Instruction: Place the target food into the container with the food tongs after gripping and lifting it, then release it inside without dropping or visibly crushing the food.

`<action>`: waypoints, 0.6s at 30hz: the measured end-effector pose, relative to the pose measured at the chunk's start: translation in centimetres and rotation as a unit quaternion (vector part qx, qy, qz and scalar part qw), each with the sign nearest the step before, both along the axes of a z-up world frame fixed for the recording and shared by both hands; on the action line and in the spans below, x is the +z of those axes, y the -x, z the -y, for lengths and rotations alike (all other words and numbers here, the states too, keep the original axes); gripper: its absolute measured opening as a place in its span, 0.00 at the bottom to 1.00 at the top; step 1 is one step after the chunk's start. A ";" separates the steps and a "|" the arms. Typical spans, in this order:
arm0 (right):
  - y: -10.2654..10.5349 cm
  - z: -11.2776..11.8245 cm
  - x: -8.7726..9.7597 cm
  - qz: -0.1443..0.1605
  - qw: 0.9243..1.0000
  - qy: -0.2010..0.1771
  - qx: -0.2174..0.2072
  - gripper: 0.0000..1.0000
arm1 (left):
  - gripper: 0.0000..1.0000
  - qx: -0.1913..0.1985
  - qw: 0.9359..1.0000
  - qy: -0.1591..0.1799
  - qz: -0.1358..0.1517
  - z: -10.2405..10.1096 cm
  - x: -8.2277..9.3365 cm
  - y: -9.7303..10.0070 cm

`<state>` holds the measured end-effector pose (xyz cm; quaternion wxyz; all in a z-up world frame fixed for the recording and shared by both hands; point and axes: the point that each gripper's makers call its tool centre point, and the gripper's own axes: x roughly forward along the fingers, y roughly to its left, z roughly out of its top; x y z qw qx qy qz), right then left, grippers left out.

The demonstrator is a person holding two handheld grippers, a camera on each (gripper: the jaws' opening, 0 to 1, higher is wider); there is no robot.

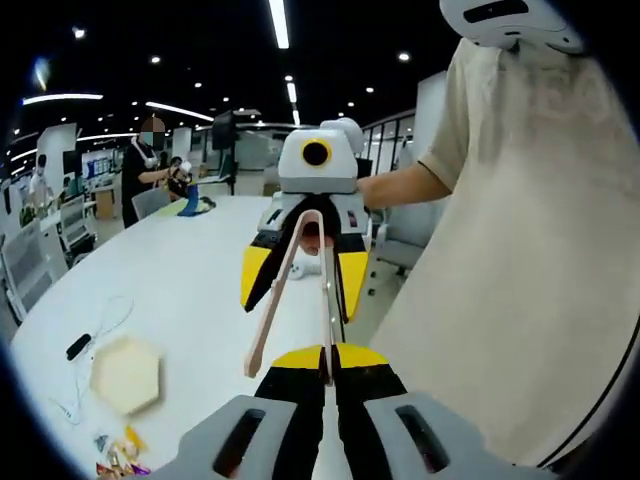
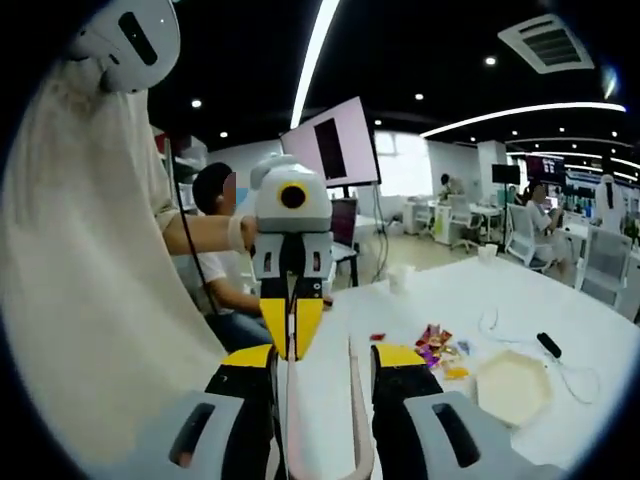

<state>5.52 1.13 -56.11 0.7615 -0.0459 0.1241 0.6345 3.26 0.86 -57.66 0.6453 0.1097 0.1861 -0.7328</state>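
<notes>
Pale pink food tongs (image 1: 290,280) hang in the air between my two grippers, which face each other. My left gripper (image 1: 328,372) is shut on the tip of one tong arm. My right gripper (image 2: 322,385) has both tong arms (image 2: 356,420) between its jaws, which stand wide and lie against them, with the hinge end deep inside. The right gripper (image 1: 303,285) faces me in the left gripper view, as the left gripper (image 2: 291,325) does in the right gripper view. A cream hexagonal container (image 1: 125,373) (image 2: 512,388) lies on the white table. Wrapped snacks (image 1: 120,455) (image 2: 436,350) lie beside it.
A person in a beige shirt (image 1: 510,260) stands at the table's edge (image 1: 375,290). A black device with a white cable (image 1: 78,347) (image 2: 548,345) lies near the container. A white cup (image 2: 400,278) stands further off. Seated people and chairs are behind.
</notes>
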 end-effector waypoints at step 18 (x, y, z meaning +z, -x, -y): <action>0.3 -0.5 0.0 -0.007 1.000 -0.012 0.000 0.35 | 0.00 -0.001 1.000 0.020 -0.010 0.3 0.6 0.6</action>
